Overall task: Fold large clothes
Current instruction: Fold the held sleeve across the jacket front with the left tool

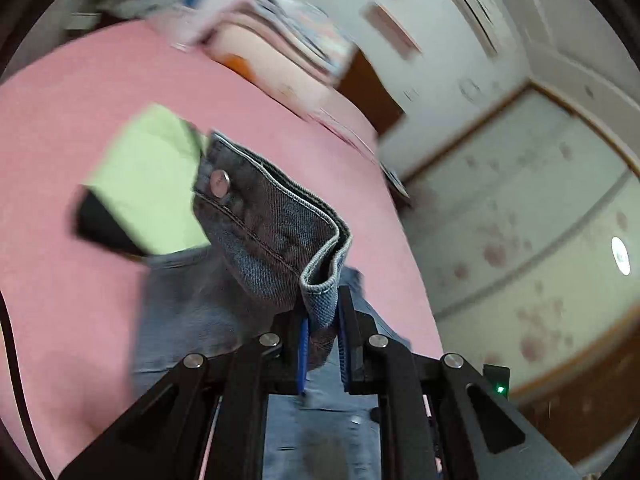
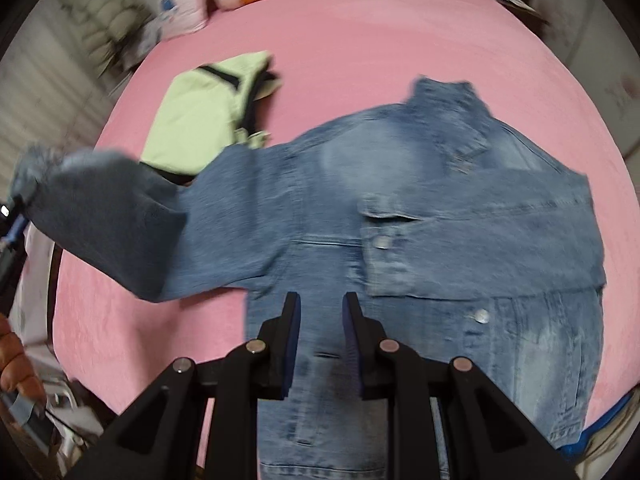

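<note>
1. Left tongs [image 1: 322, 344] grip the buttoned cuff [image 1: 256, 216] of the blue denim jacket [image 2: 420, 220].
2. Right tongs [image 2: 320, 320], open and empty, hover over the jacket body on the pink bed [image 2: 360, 40].
3. The lifted sleeve [image 2: 120, 216] stretches leftward, nearer the left tongs.

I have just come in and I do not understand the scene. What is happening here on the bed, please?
A person is folding a denim jacket on a pink bed, with a gripper in each hand. The left gripper is shut on the sleeve cuff and holds it lifted off the bed. The right gripper is open and hovers over the jacket's lower part, holding nothing. The other sleeve already lies folded across the front. A light green garment lies beside it.
</note>
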`<state>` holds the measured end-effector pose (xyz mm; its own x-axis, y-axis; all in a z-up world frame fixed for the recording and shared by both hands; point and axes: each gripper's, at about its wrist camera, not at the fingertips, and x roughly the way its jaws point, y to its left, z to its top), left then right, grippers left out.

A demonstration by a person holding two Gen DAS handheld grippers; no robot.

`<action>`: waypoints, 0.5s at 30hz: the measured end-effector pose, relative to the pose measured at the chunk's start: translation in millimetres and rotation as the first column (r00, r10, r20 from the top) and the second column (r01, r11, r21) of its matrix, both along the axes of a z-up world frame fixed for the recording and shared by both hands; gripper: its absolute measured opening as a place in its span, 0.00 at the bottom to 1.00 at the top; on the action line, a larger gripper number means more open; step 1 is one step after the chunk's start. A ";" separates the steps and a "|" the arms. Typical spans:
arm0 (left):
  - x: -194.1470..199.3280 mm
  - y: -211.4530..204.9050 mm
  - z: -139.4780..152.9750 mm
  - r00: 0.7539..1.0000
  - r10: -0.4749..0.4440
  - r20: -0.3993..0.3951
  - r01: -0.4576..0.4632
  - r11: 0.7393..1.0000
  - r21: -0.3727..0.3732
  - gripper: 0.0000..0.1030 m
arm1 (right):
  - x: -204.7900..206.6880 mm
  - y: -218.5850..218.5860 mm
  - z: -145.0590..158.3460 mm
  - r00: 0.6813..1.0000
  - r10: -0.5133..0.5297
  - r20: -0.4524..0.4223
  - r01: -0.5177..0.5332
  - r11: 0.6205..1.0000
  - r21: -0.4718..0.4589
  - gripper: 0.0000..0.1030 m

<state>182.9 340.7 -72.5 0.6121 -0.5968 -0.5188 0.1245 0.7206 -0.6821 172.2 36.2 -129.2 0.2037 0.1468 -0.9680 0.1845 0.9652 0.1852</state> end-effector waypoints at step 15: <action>38.1 -266.2 -174.4 0.888 -0.237 -0.394 0.342 0.913 0.222 0.20 | -41.7 -164.4 -49.4 0.991 -0.117 -0.065 0.117 0.993 -0.009 0.21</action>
<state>221.0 74.5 -246.9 0.1798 -0.5178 -0.8364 0.1475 0.8548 -0.4975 130.4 -128.2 -178.6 0.1559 0.1207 -0.9804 0.3077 0.9372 0.1643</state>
